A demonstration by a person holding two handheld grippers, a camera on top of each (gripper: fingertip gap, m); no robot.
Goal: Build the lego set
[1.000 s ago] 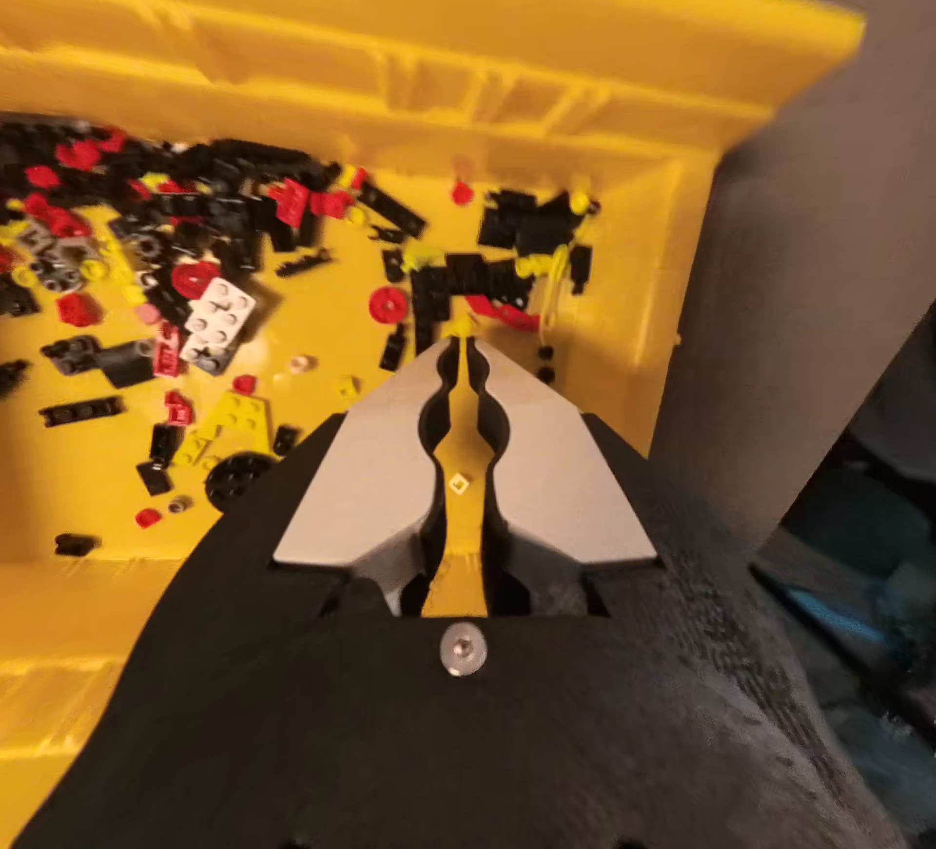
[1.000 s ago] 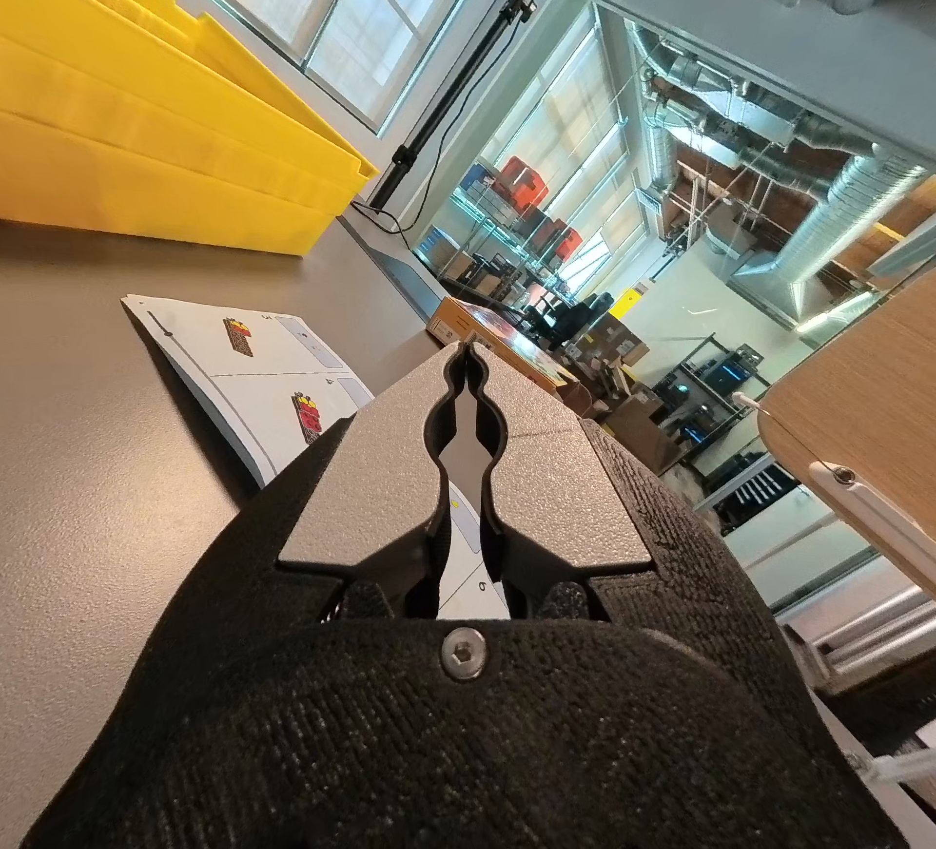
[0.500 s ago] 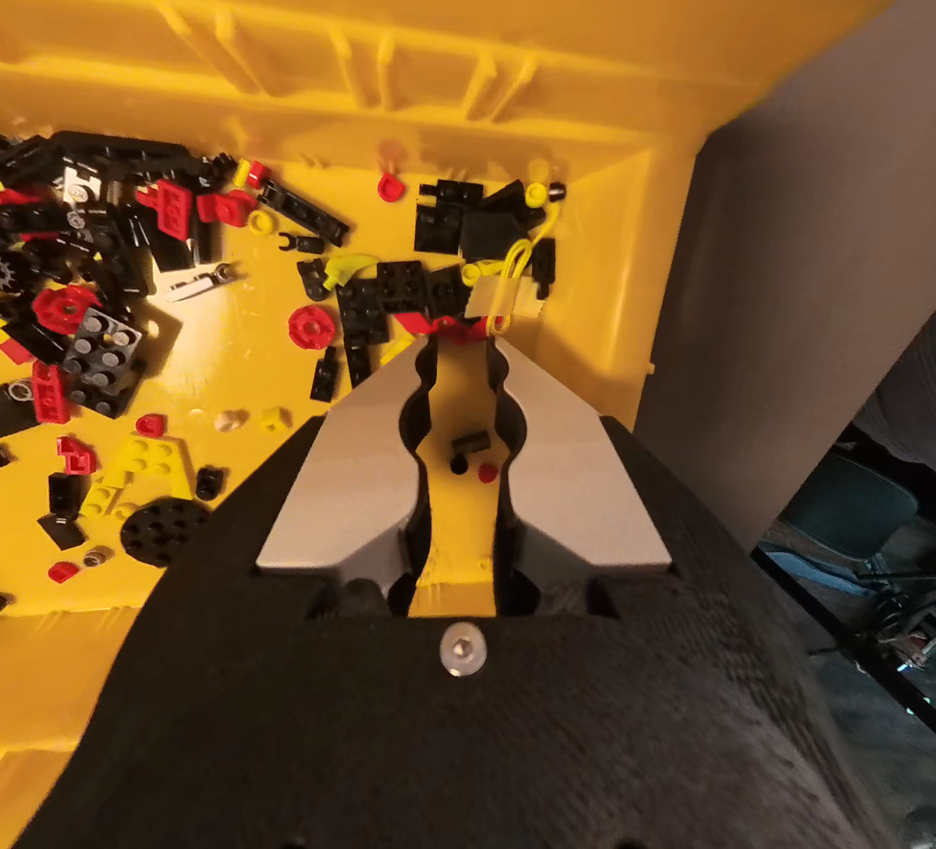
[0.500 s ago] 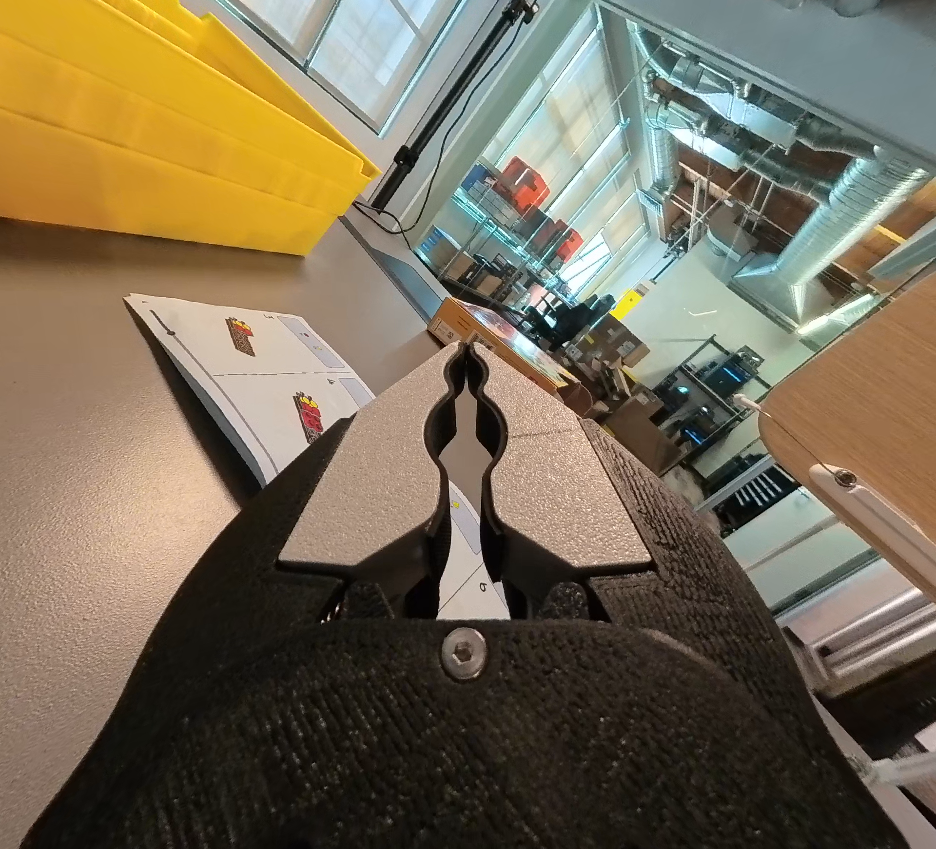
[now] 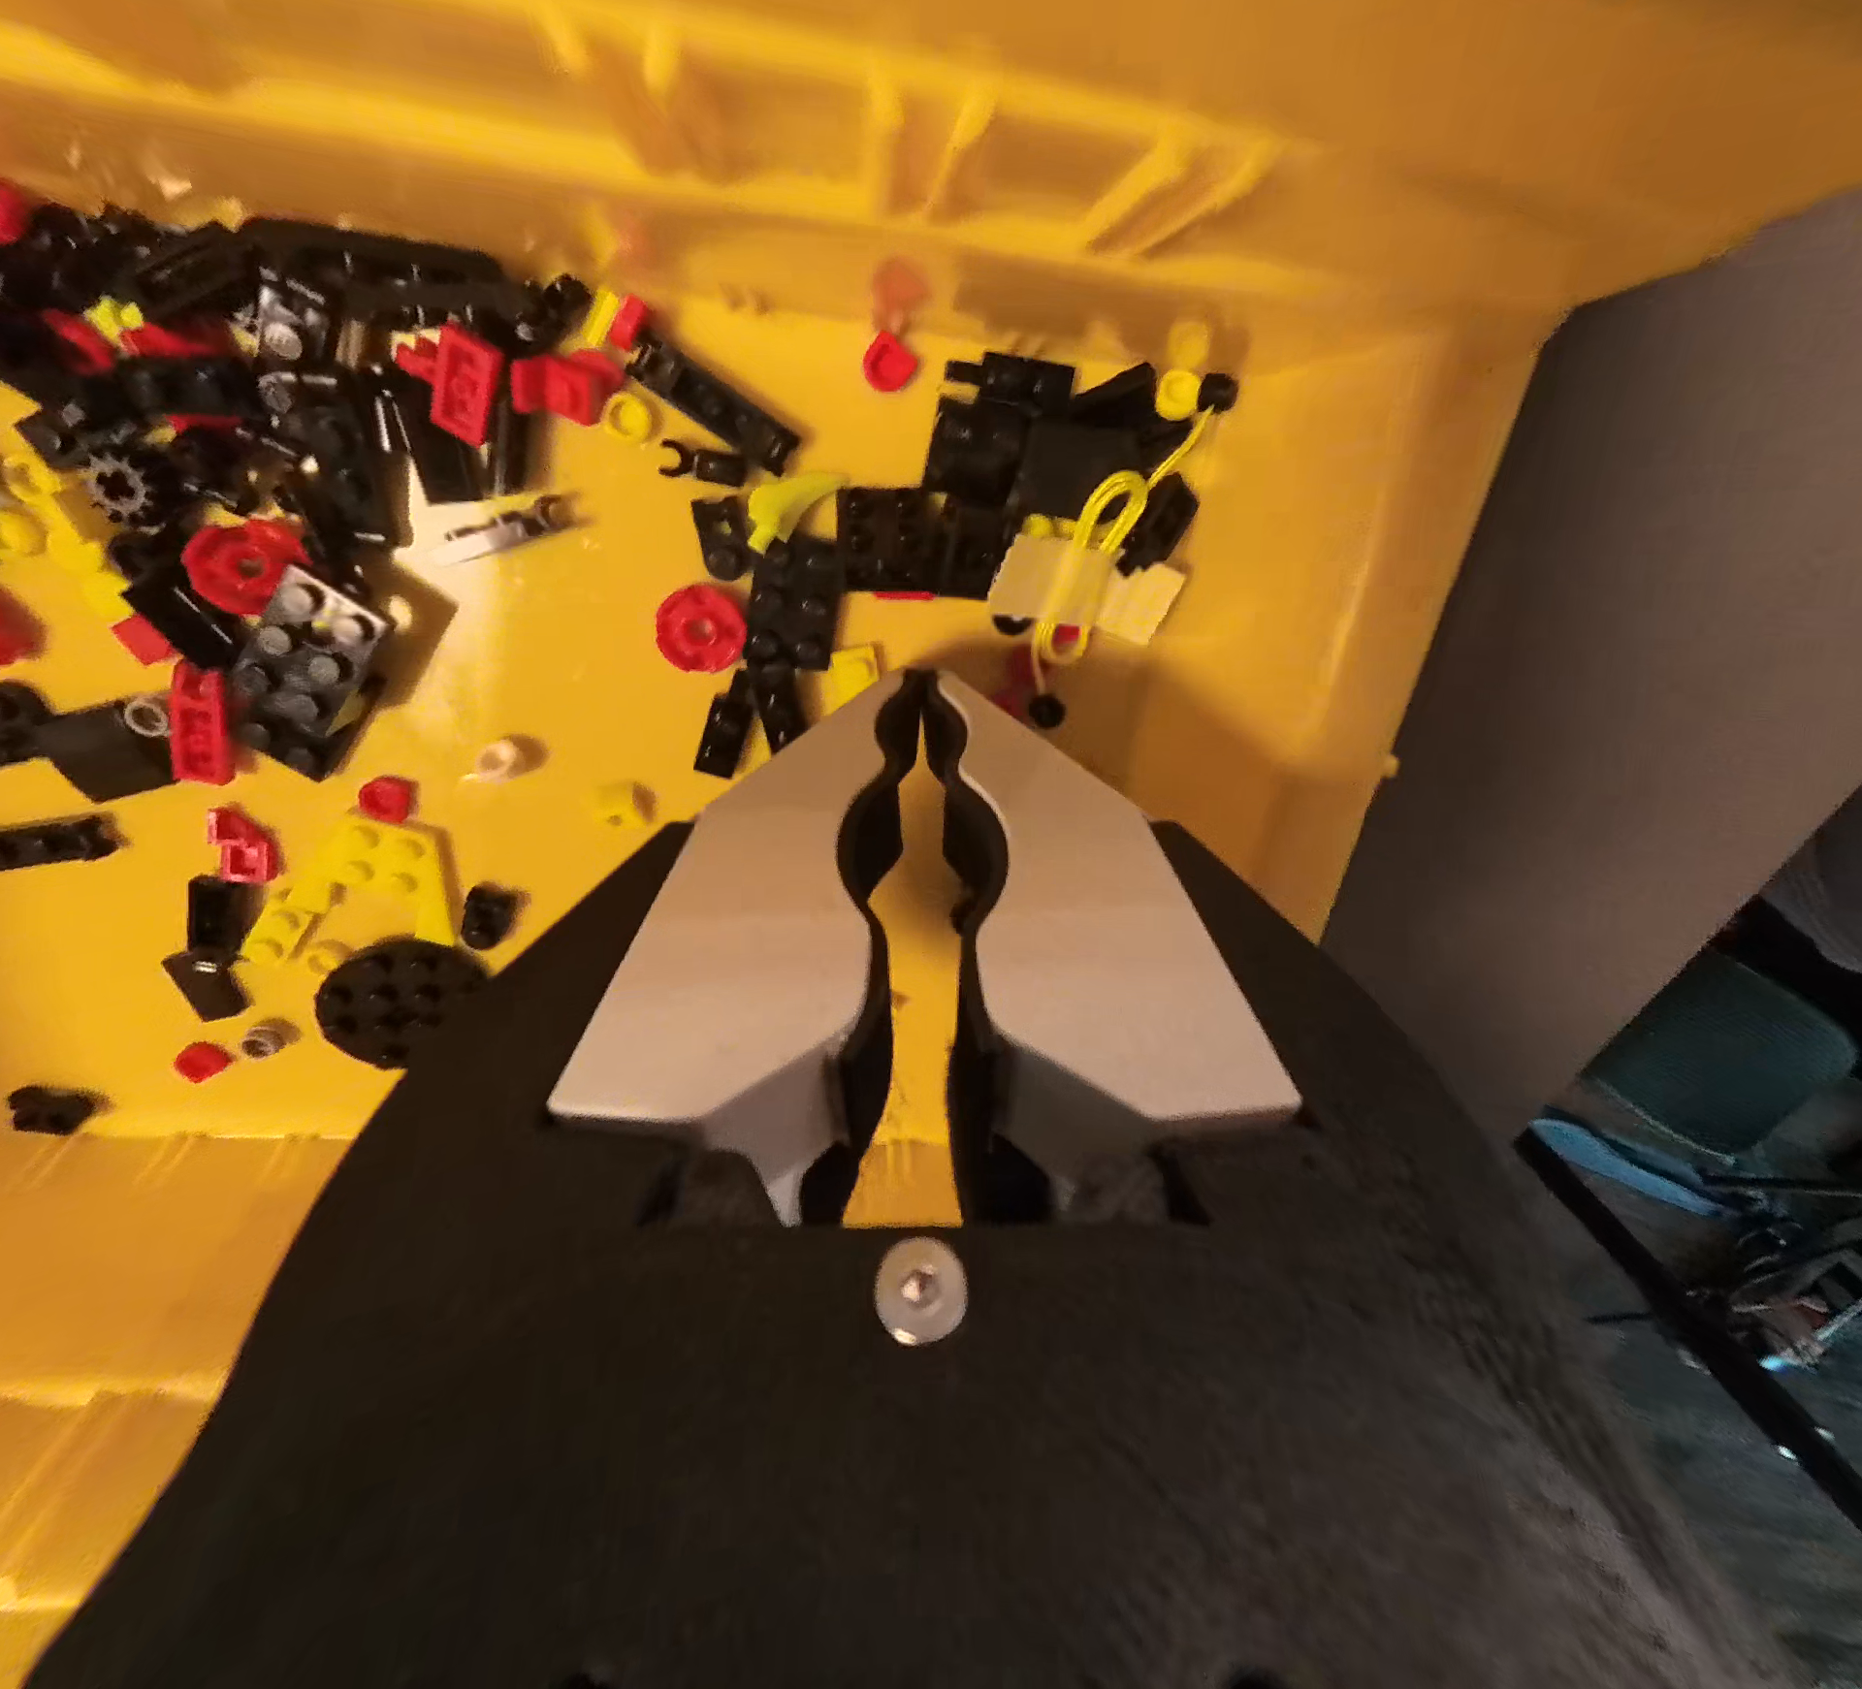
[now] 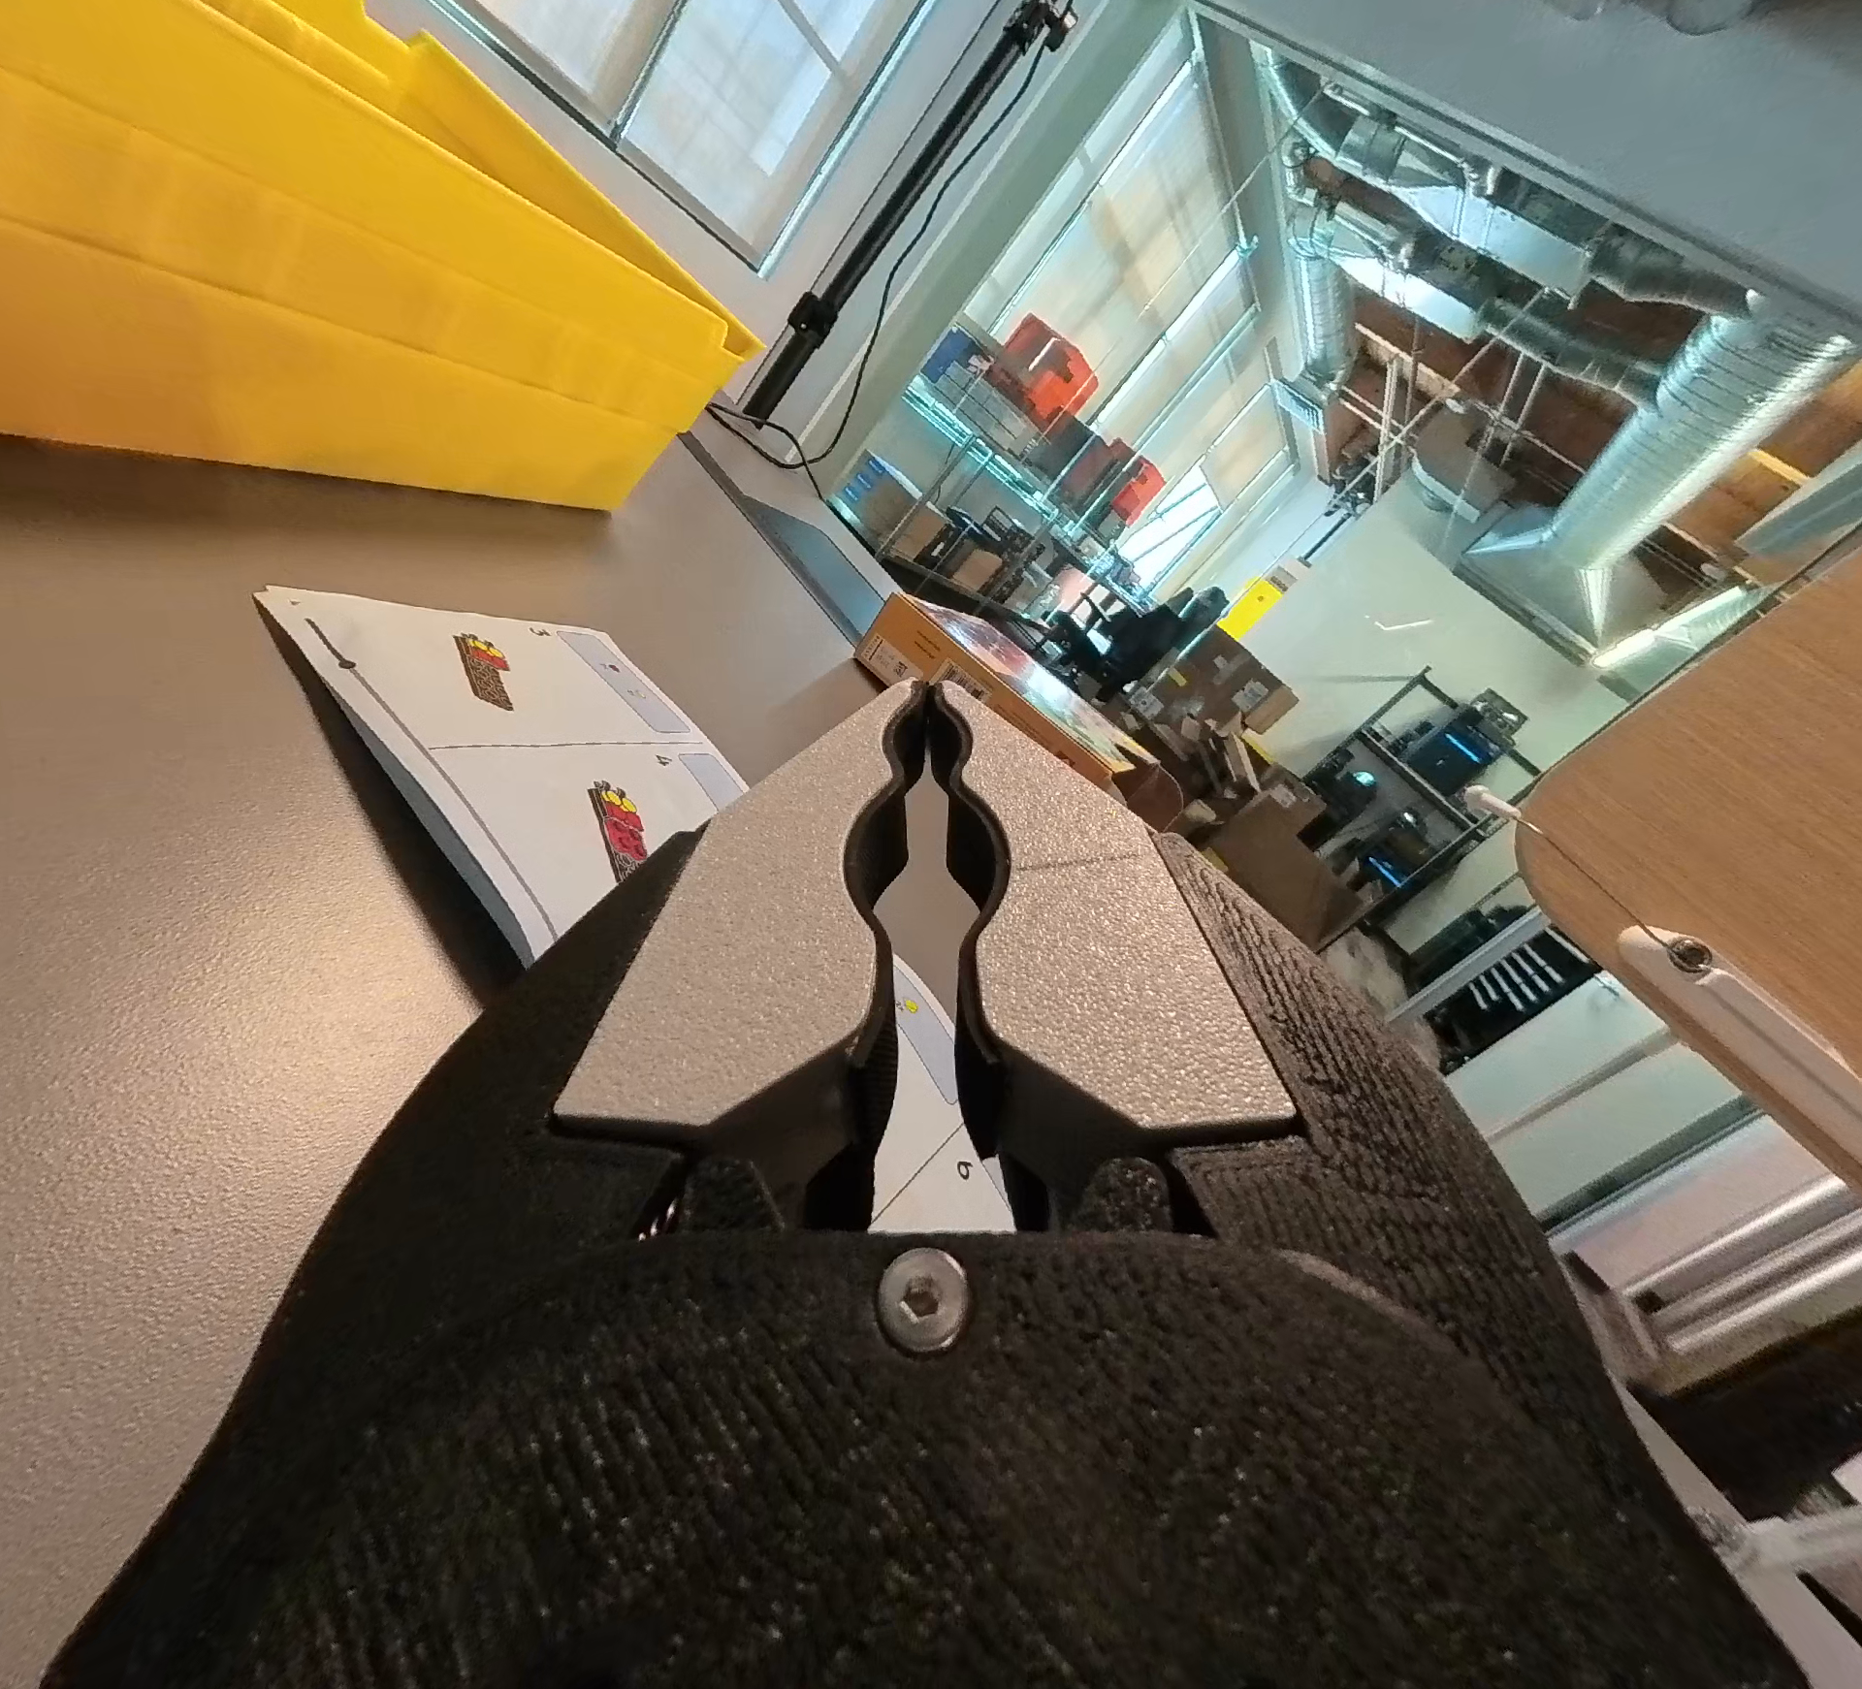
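Loose Lego pieces, mostly black, red and yellow, lie in a yellow bin (image 5: 1320, 734). My left gripper (image 5: 922, 684) is inside the bin with its tips closed together; no piece shows between them. Just beyond the tips are black plates (image 5: 796, 603), a red round piece (image 5: 697, 628) and a pale piece wound with yellow string (image 5: 1083, 593). My right gripper (image 6: 925, 692) is shut and empty, low over the grey table (image 6: 202, 936), above the open instruction booklet (image 6: 524, 734).
A grey plate (image 5: 307, 653), a yellow wedge plate (image 5: 378, 875) and a black round plate (image 5: 398, 1001) lie left of the left gripper. In the right wrist view, the yellow bin (image 6: 302, 311) stands behind the booklet, with an orange box (image 6: 967, 664) and a wooden tabletop (image 6: 1713, 815) beyond. The tips of one gripper are about 25 cm away from the tips of the other. To the red round piece (image 5: 697, 628): left tips about 4 cm, right tips about 25 cm.
My left gripper opened over small black and red pieces near the bin's right wall, then closed there; those pieces no longer show. The right gripper has not moved.
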